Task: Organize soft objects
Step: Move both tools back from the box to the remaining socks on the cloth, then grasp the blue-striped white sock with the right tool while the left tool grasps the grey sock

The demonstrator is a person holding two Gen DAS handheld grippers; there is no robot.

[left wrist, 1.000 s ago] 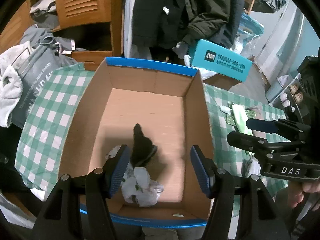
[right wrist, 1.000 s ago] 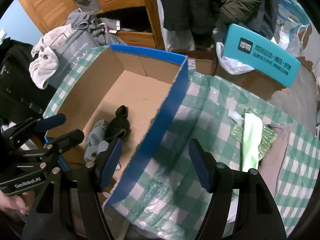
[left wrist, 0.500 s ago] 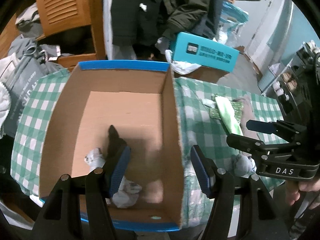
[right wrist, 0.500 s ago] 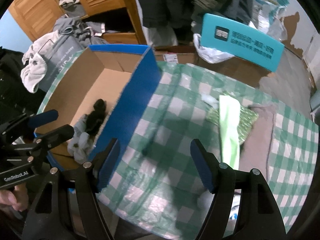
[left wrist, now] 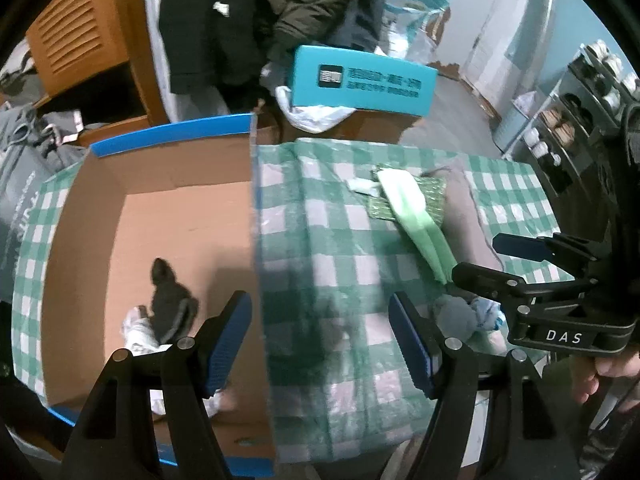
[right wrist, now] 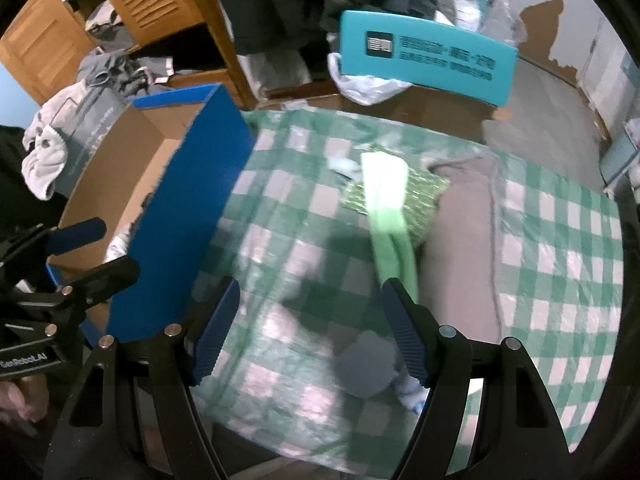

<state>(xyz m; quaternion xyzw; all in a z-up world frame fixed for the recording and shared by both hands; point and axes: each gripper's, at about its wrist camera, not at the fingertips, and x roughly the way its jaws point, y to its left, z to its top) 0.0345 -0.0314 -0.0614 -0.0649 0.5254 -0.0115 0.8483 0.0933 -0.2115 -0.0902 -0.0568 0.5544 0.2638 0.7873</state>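
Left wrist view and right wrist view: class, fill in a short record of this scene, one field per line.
surface: green checked tablecloth
container: cardboard box, open top
in box: dark sock, white crumpled cloth
on cloth: light green strip, grey bundle
left tool: open, empty, astride the box wall
right tool: open, empty, above the tablecloth

Both tongs point down, side by side. The left tongs point(left wrist: 320, 340) have just been opening, nothing between; the right tongs point(right wrist: 310, 334) are wide apart and hold nothing.

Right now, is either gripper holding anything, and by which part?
Nothing is held. The left gripper and the right gripper are both open, with only the checked tablecloth showing between their fingers.
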